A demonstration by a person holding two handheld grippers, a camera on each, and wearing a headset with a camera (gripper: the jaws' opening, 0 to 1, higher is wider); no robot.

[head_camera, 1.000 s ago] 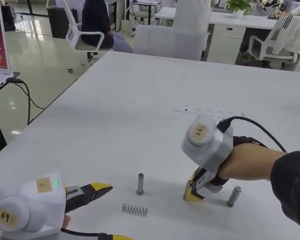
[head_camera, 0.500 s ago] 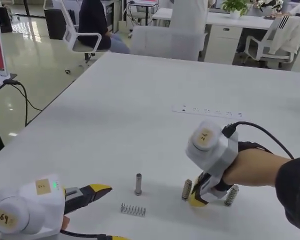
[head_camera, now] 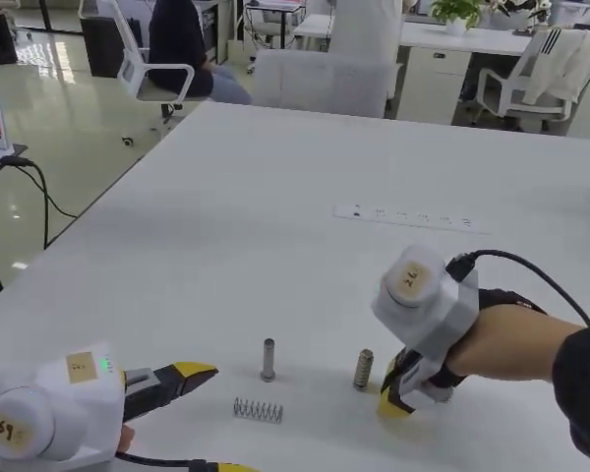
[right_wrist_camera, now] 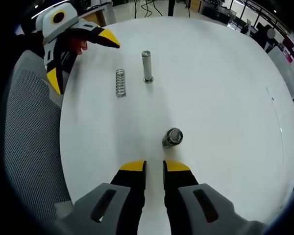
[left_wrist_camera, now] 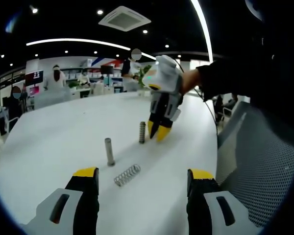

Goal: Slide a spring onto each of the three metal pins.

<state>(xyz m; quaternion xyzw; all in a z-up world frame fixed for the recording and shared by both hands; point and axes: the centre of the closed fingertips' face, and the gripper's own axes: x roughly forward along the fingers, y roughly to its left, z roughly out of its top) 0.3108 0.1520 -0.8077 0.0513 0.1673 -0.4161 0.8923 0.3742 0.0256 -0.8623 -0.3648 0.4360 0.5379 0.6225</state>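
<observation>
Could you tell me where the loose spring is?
In the head view, the loose spring lies flat just in front of the bare pin, right of the left hand-held gripper.

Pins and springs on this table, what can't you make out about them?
- Any third pin: in the head view the right gripper and hand hide what stands behind them.
- Sprung pin: the right gripper view looks down on its top; whether its spring reaches the base is too small elsewhere.

One bare pin (head_camera: 268, 359), one pin (right_wrist_camera: 174, 134) wearing a spring (head_camera: 363, 370), one loose spring (head_camera: 258, 410).
</observation>
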